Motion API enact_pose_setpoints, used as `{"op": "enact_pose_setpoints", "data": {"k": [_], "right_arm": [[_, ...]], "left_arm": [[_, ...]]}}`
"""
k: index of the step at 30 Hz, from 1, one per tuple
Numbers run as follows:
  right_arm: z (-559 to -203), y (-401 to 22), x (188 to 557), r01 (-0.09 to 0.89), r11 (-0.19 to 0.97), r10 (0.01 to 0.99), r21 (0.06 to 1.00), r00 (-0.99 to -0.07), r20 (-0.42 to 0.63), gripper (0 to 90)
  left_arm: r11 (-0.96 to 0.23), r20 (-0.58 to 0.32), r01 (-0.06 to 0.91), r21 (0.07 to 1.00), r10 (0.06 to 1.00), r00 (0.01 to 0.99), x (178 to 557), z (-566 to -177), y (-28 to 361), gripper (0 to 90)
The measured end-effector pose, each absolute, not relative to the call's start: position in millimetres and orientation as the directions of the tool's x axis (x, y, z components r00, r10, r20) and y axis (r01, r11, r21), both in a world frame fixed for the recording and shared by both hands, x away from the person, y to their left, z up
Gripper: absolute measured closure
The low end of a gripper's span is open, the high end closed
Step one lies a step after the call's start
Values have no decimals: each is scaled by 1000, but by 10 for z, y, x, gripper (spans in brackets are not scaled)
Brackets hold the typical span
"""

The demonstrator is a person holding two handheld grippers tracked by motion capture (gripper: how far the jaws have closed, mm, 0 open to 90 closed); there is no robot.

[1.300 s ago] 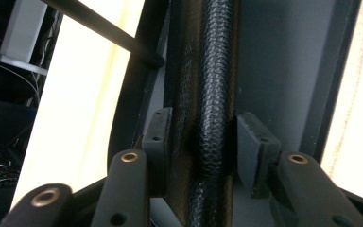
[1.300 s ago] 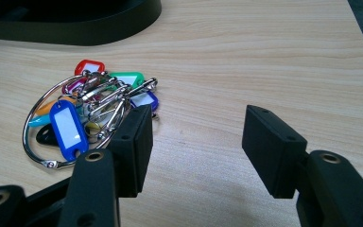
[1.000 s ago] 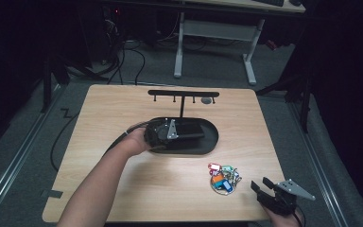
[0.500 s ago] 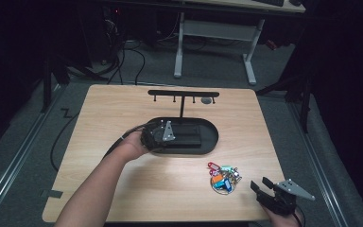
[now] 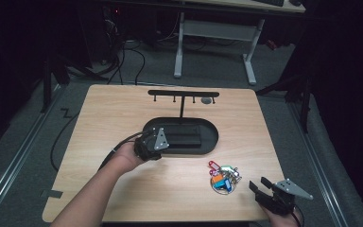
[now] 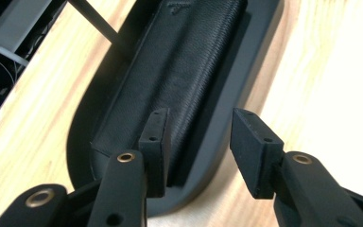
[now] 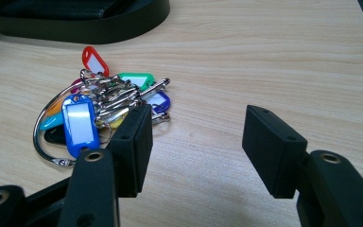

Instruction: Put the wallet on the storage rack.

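A black oval tray lies mid-table with a textured black pad in it and a T-shaped hanger bar rising behind. My left gripper hovers over the tray's left end, open; in the left gripper view its jaws straddle the pad's near corner and the tray's rim without pressing on either. A ring of keys with coloured tags lies near the front right. My right gripper stands open just right of the keys, empty.
The hanger's thin post stands at the tray's far side. A small grey disc lies under the bar's right end. A cable trails from the left gripper over the table's left edge. Bare wood lies between the tray and the keys.
My left gripper has slid left and toward the near edge, from over the tray's middle to its left end. The right gripper and the keys have stayed put.
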State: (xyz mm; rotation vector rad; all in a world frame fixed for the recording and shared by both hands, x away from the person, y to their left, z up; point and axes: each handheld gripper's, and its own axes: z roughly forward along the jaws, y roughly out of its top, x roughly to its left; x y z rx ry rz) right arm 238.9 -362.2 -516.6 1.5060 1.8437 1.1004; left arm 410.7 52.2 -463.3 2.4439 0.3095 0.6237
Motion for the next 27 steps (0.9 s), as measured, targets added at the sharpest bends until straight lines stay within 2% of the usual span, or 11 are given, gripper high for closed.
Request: {"op": "enact_pose_setpoints", "data": {"k": [17,27], "right_arm": [[-5176,-3607,2399,551,63,960,832,-262,101,439],[-5171,-3605,2397,551,62,959,832,-265,103,439]], "left_arm": [[-717,259,188,672,465,847,3782,-4948,866,558],[-615,175,267,742,562,809,3469,-5043,1119,516]]}}
